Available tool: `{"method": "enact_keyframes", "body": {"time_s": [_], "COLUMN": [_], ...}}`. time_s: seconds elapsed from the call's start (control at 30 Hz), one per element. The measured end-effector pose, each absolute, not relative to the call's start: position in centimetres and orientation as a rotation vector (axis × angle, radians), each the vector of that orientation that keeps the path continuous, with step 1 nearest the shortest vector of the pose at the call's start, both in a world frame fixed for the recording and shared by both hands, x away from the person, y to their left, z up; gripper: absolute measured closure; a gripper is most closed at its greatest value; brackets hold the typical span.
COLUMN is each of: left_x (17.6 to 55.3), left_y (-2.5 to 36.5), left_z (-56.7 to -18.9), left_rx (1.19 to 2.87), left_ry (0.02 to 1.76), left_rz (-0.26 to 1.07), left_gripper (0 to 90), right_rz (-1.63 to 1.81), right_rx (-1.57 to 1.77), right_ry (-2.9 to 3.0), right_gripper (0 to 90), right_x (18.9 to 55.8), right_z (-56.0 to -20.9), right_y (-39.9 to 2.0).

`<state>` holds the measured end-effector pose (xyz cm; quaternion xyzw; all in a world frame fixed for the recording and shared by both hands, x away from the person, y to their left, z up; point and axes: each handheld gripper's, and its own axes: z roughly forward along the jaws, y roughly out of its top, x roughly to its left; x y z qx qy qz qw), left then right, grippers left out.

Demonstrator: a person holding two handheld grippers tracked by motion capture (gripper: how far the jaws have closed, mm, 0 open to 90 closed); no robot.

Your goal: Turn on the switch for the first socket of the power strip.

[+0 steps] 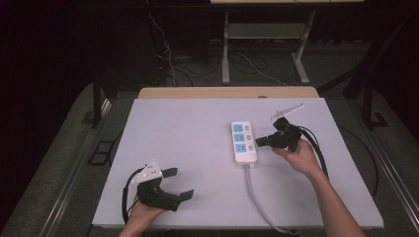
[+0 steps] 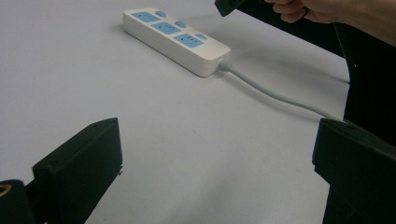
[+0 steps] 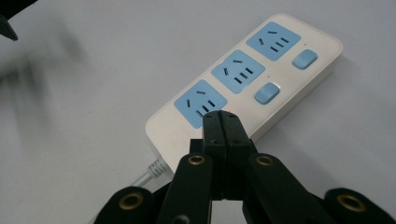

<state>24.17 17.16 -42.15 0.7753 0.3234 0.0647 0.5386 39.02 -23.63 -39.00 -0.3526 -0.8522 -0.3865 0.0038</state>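
Observation:
A white power strip [image 1: 243, 141] with three blue sockets and blue switches lies right of the table's centre; its grey cable [image 1: 257, 197] runs toward the front edge. My right gripper [image 1: 258, 142] hovers just right of the strip, its tips pointing at the strip's right side. In the right gripper view the jaws of my right gripper [image 3: 222, 116] are pressed together with nothing between them, over the nearest switch of the power strip [image 3: 243, 81], where a red glow shows. My left gripper [image 1: 180, 183] rests at the front left, jaws wide apart and bare; the power strip [image 2: 175, 39] lies far ahead of it.
The white table [image 1: 197, 123] has a wooden strip along its far edge. Dark floor, cables and a metal stand lie beyond it. The right gripper's black cable [image 1: 321, 153] loops beside the person's right forearm.

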Motion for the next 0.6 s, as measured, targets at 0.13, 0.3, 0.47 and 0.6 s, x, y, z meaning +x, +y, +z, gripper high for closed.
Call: {"method": "enact_keyframes", "body": {"time_s": [0.13,0.3,0.47,0.6], "left_x": [24.2,24.1,24.1,24.0], "left_y": [17.2,17.2,17.2,17.2], "left_z": [-42.1,-42.1,-42.1,-42.1], "left_rx": [1.841,1.841,1.843,1.841], "left_ry": [0.770,0.766,0.766,0.769], "left_rz": [0.154,0.157,0.156,0.157], "left_gripper": [0.1,0.1,0.1,0.1], "right_rz": [-1.211,-1.246,-1.277,-1.311], "right_rx": [-1.113,-1.132,-1.197,-1.260], "right_ry": [-2.669,-2.649,-2.637,-2.619], "right_gripper": [89.6,81.9,63.2,45.4], "right_x": [38.7,37.5,36.4,35.3], "right_z": [-38.6,-37.5,-36.9,-36.5], "right_y": [-24.1,-25.0,-26.0,-26.6]}}
